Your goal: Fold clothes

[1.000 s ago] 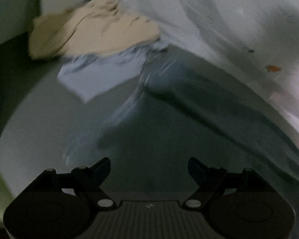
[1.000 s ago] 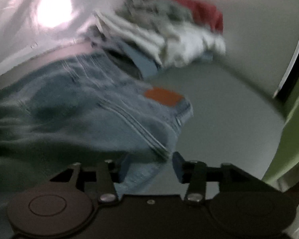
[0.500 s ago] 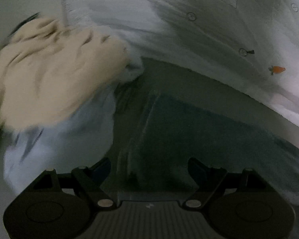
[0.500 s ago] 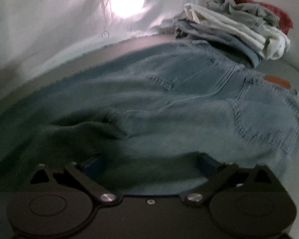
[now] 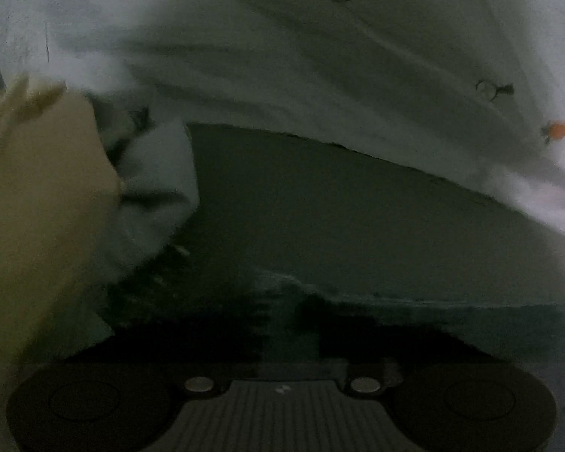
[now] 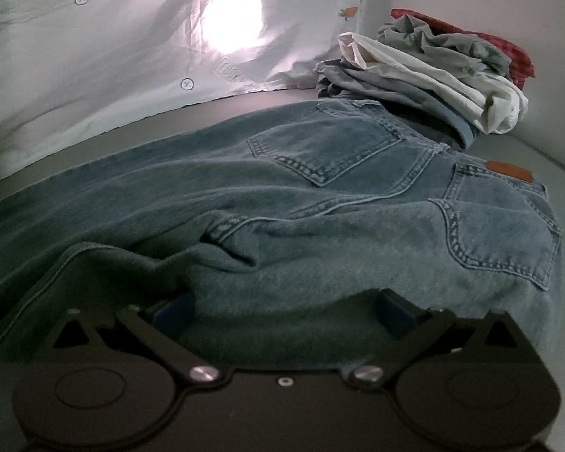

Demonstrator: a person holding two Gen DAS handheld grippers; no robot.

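Between right claw fingers, spread: jeans | left claw: state unclear

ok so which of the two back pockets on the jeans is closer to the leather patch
The back pocket on the right of the right wrist view, directly under the brown leather patch. The other pocket lies further left, beyond the centre seam of the jeans.

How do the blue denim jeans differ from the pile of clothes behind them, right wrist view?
The blue denim jeans lie spread flat across the grey table; the pile of clothes is stacked in folded or bunched layers. The jeans are one blue garment with an orange-brown waistband patch; the pile mixes white, grey-green, blue and red pieces. The jeans reach the open jaws of the right gripper; the pile sits at the far edge. Both rest on the table.
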